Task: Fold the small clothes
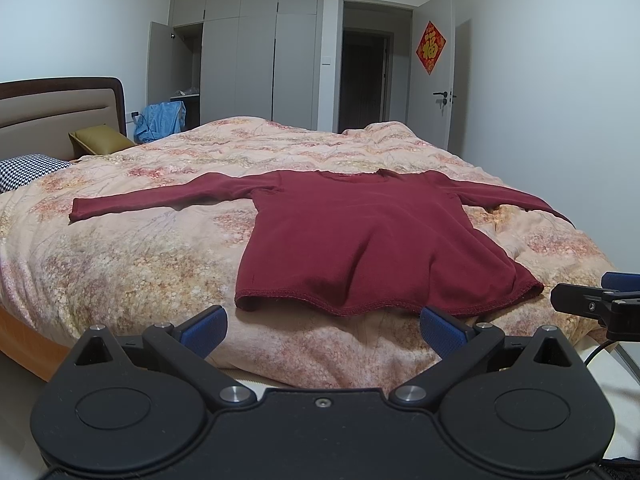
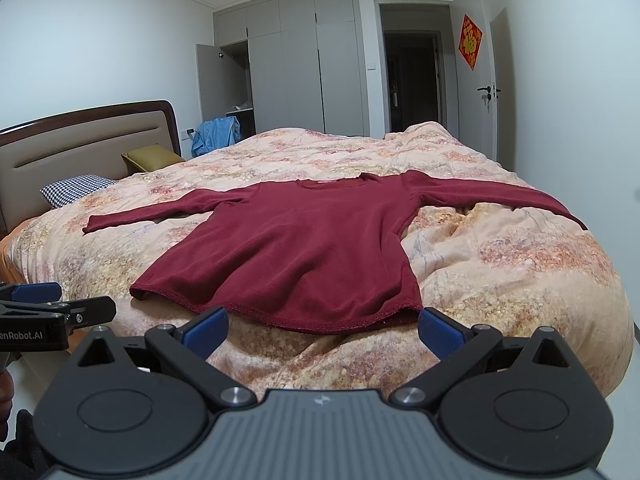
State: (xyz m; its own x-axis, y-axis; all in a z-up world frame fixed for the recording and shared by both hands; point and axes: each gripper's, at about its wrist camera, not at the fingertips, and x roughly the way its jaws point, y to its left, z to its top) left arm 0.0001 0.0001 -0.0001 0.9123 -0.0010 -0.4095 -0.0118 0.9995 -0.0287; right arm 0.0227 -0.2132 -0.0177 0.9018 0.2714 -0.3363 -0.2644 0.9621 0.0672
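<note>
lying flat on the bed, the shirt has its hem nearest both spread, empty grippers: left gripper, right gripper; sleeves run crosswise.

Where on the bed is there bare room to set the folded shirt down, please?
Bare quilt lies left of the maroon shirt, below its left sleeve, and beyond the collar toward the wardrobe. The headboard corner is crowded by pillows.
</note>
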